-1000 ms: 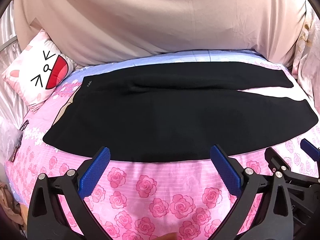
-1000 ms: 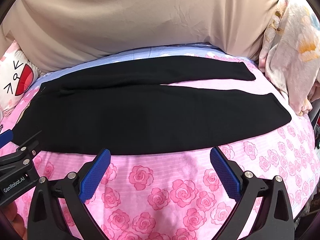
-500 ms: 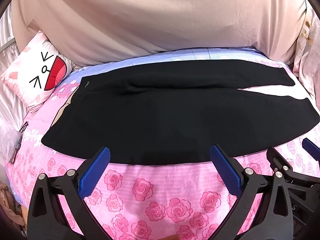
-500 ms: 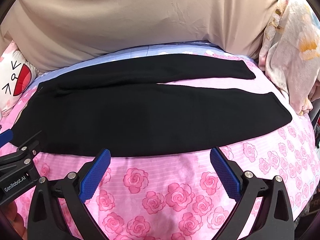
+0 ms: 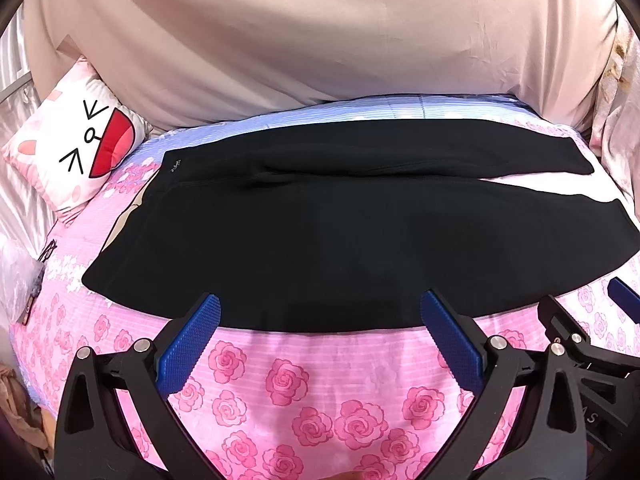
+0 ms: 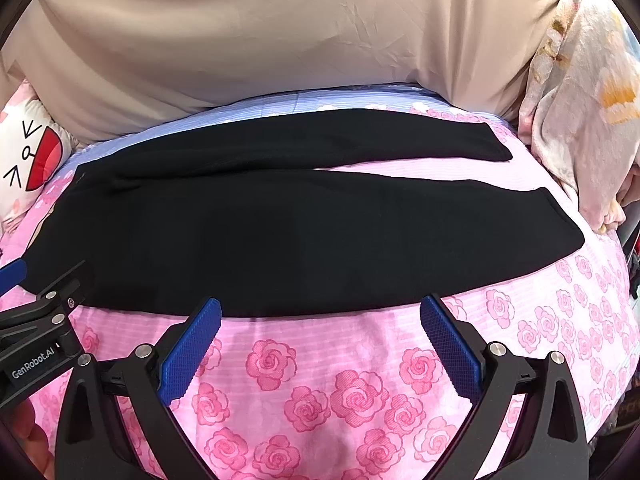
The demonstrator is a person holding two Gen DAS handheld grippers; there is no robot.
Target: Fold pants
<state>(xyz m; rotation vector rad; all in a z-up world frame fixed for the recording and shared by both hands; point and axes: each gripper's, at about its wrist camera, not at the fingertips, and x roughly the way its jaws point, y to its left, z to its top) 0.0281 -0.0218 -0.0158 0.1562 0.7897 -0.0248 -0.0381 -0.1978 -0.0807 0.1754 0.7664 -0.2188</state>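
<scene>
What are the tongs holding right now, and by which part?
Nothing. The left tongs and right tongs are open just short of the near edge of the black pants.

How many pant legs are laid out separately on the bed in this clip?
2. The far leg lies toward the beige wall covering; the near leg lies closer to both open grippers. They split toward the right and join at the left.

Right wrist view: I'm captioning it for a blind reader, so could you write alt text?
Black pants lie flat, unfolded, across a pink rose-print bedspread, legs pointing right. The open right gripper hovers at their near edge, holding nothing; the left gripper shows at the left edge.
</scene>
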